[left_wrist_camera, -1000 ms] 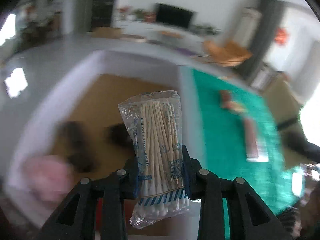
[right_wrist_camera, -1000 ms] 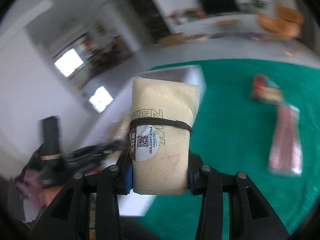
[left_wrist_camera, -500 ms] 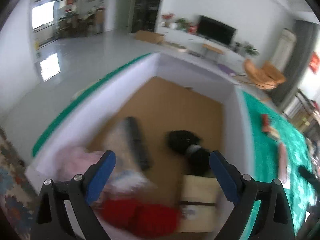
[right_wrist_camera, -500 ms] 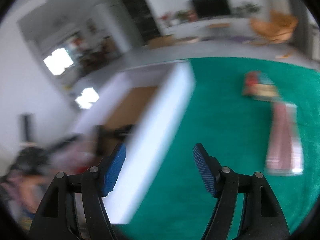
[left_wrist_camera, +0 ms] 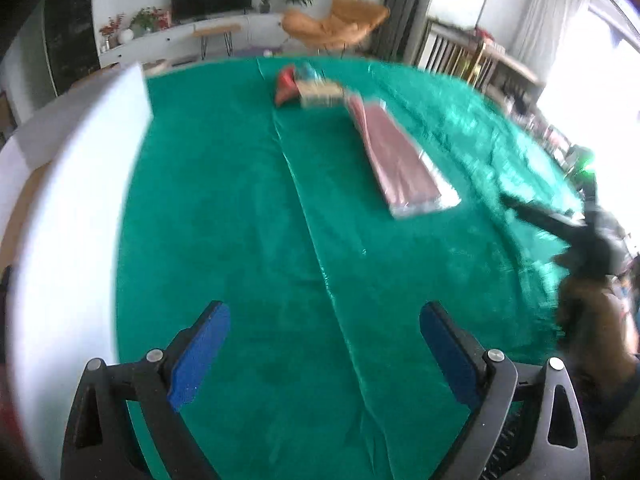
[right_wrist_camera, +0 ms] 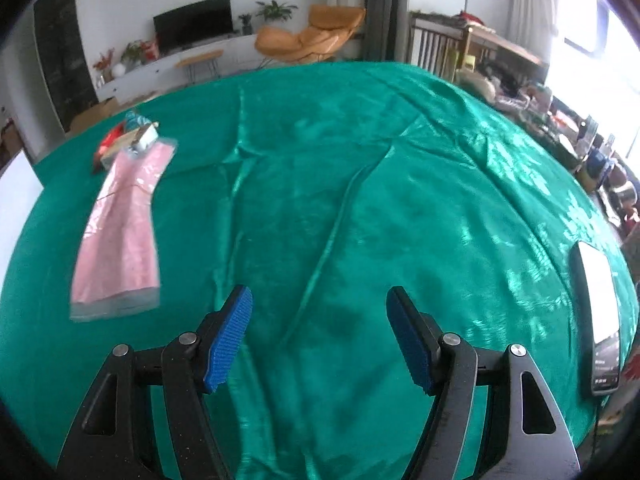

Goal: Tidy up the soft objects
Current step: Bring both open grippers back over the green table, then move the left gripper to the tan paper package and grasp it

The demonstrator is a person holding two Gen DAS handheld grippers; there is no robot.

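Now both your left gripper [left_wrist_camera: 324, 350] and right gripper [right_wrist_camera: 318, 338] gape empty, and the pink packet [right_wrist_camera: 120, 232] lies lengthwise toward the green cloth's [right_wrist_camera: 360, 184] far edge, beside the white box [left_wrist_camera: 68, 240], nearer your left.

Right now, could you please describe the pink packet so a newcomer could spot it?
Look at the green cloth covering the table. Toward its far left lies a small pile; the pink packet stretches from it, long, flat and in clear wrap.
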